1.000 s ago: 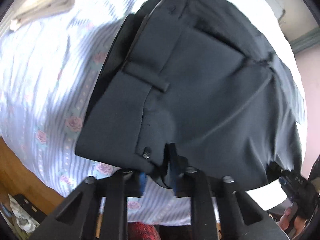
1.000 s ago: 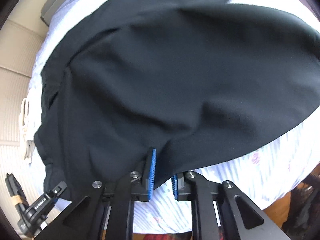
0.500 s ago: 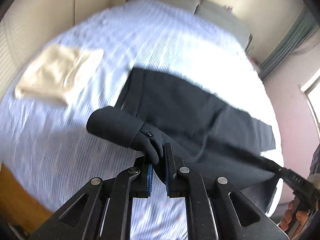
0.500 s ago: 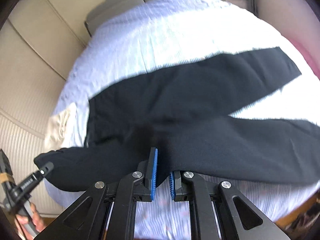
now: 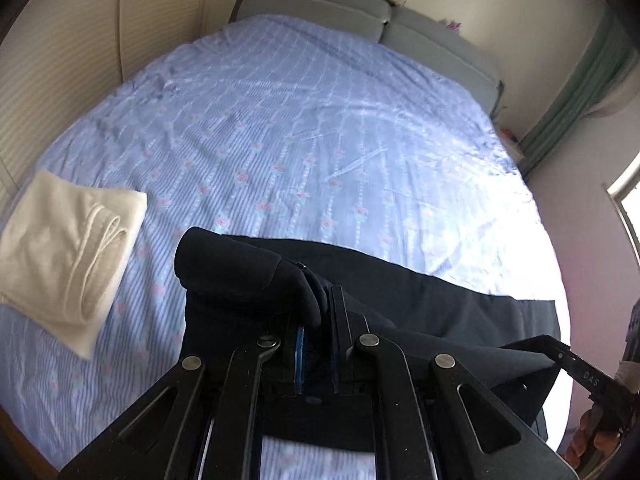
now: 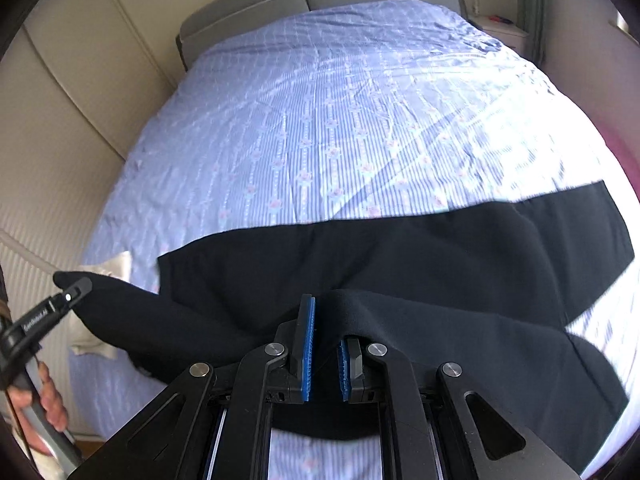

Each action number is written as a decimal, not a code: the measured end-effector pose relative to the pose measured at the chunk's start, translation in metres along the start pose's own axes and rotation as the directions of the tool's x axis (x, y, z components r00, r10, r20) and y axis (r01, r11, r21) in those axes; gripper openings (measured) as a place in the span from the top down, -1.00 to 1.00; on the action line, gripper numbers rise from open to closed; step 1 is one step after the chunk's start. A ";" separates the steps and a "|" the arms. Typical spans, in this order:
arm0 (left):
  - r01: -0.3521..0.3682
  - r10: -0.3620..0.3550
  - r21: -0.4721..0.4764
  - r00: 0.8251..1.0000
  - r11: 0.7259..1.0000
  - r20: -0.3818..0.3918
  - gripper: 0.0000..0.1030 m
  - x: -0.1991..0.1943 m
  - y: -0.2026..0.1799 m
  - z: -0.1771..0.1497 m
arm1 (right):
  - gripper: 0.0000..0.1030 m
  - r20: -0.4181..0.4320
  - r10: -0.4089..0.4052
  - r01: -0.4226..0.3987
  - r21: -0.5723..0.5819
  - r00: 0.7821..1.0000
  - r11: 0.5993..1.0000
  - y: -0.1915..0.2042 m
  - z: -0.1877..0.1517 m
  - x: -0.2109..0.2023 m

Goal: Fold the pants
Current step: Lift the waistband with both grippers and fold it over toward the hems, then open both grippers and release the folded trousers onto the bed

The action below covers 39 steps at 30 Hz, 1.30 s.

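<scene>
Black pants (image 5: 400, 296) are lifted at their near edge, and the rest trails across the blue striped bed sheet (image 5: 300, 120). My left gripper (image 5: 318, 312) is shut on the waistband end near its button, with cloth bunched over the blue pads. In the right wrist view, my right gripper (image 6: 326, 320) is shut on a fold of the black pants (image 6: 400, 256) further along the near edge. Each view also shows the other tool: the right gripper (image 5: 576, 364) at the far right, and the left gripper (image 6: 68, 296) at the far left, each pinching black cloth.
A folded cream towel (image 5: 68, 252) lies on the left side of the bed. Grey headboard cushions (image 5: 360, 12) stand at the far end. Panelled walls close in on the left, with a green curtain (image 5: 580, 92) and a nightstand (image 6: 504, 28) on the right. A hand (image 6: 44, 404) holds the left tool.
Both grippers have risen and pulled back with the pants still pinched. The pants filled both views a second ago; now the whole bed shows and the pants hang stretched between the grippers.
</scene>
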State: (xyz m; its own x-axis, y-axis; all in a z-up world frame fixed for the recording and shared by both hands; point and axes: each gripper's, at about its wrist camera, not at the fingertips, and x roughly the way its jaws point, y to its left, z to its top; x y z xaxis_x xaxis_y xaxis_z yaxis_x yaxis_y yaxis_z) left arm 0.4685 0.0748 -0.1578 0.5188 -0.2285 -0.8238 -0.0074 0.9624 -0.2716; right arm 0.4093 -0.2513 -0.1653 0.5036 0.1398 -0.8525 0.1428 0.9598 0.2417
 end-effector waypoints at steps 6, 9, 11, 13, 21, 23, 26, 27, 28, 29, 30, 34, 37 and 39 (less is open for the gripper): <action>-0.039 0.034 -0.041 0.992 0.998 -0.118 0.78 0.073 0.018 0.028 | 0.78 -0.062 -0.023 0.022 -0.020 0.998 1.000 0.003 0.038 0.067; -0.055 0.049 -0.032 0.984 0.998 -0.170 0.78 0.106 0.022 0.033 | 0.78 -0.122 -0.026 0.028 0.015 0.992 0.999 -0.003 0.052 0.105; -0.072 0.067 -0.018 0.978 0.997 -0.199 0.78 0.125 0.023 0.038 | 0.78 -0.159 -0.029 0.034 0.027 0.987 0.999 -0.006 0.060 0.129; -0.084 0.081 -0.006 0.971 0.996 -0.223 0.78 0.143 0.025 0.042 | 0.78 -0.186 -0.030 0.036 0.029 0.982 0.999 -0.006 0.066 0.148; -0.134 0.133 0.019 0.936 0.991 -0.325 0.65 0.187 0.029 0.045 | 0.28 -0.293 -0.048 0.059 0.029 0.955 0.998 -0.002 0.076 0.193; -0.121 0.115 0.001 0.940 0.993 -0.323 0.33 0.183 0.028 0.047 | -0.05 -0.293 -0.014 0.022 0.023 0.956 0.999 0.007 0.076 0.193; -0.087 0.083 -0.006 0.964 0.996 -0.252 -0.25 0.157 0.021 0.054 | -0.16 -0.280 -0.010 0.012 0.004 0.960 1.000 0.020 0.075 0.182; -0.075 0.075 0.008 0.972 0.997 -0.222 -0.30 0.145 0.017 0.057 | -0.16 -0.271 0.009 -0.007 0.008 0.962 1.000 0.023 0.074 0.177; -0.066 0.070 0.028 0.975 0.997 -0.209 -0.33 0.134 0.012 0.058 | -0.16 -0.256 0.040 -0.038 0.011 0.966 0.999 0.027 0.074 0.168; -0.061 0.068 0.039 0.976 0.997 -0.206 -0.33 0.129 0.010 0.058 | -0.16 -0.244 0.057 -0.056 0.012 0.968 0.998 0.031 0.073 0.158; -0.047 0.057 0.053 0.977 0.998 -0.205 -0.33 0.120 0.007 0.056 | -0.16 -0.228 0.067 -0.067 0.006 0.971 0.998 0.035 0.071 0.147; 0.010 0.017 0.134 0.981 0.991 -0.196 -0.33 0.090 -0.008 0.040 | -0.16 -0.158 0.063 -0.069 -0.031 0.985 0.997 0.041 0.058 0.095; 0.061 -0.016 0.237 0.982 0.970 -0.188 -0.33 0.063 -0.027 0.018 | -0.17 -0.129 0.044 -0.049 -0.037 0.991 0.998 0.033 0.037 0.060; 0.103 -0.048 0.309 0.982 0.946 -0.182 -0.33 0.042 -0.043 -0.003 | -0.17 -0.106 0.013 -0.016 -0.027 0.994 1.000 0.017 0.016 0.030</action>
State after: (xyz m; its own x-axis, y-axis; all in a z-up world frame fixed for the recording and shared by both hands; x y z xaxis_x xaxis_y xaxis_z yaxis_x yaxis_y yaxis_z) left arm 0.4880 0.0231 -0.1823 0.3543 -0.2973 -0.8866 0.3104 0.9317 -0.1884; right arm 0.4406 -0.2352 -0.1791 0.4122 0.1773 -0.8937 0.1115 0.9637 0.2426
